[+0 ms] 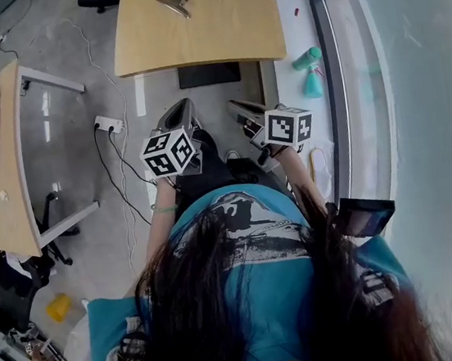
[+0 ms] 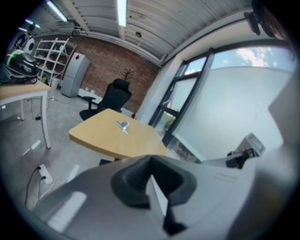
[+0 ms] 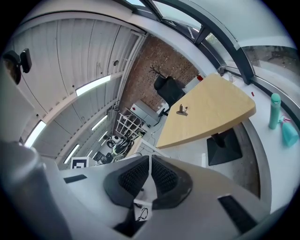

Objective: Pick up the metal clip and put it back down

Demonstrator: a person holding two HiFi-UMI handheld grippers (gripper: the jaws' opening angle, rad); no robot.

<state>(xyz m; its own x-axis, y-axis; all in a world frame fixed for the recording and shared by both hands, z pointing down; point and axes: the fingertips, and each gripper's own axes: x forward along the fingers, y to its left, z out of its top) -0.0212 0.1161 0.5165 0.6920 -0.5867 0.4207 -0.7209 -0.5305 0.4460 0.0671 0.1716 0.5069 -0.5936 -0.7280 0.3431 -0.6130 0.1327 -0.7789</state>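
Metal clip (image 1: pixel 175 3) lies on the far end of the tan table (image 1: pixel 214 28), well apart from both grippers. Left gripper (image 2: pixel 151 178) clenched, nothing between its jaws. Right gripper (image 3: pixel 150 176) likewise clenched, empty.

This is looking like an office: a black swivel chair (image 2: pixel 114 97) is standing behind a wooden counter (image 2: pixel 105 137), and shelving (image 2: pixel 47 56) is lining a brick wall (image 2: pixel 112 63)

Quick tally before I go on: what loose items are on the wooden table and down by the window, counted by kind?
Metal clip, on the wooden table: 1
Teal bottles by the window: 2, a tall teal bottle and a squat teal bottle
Total: 3
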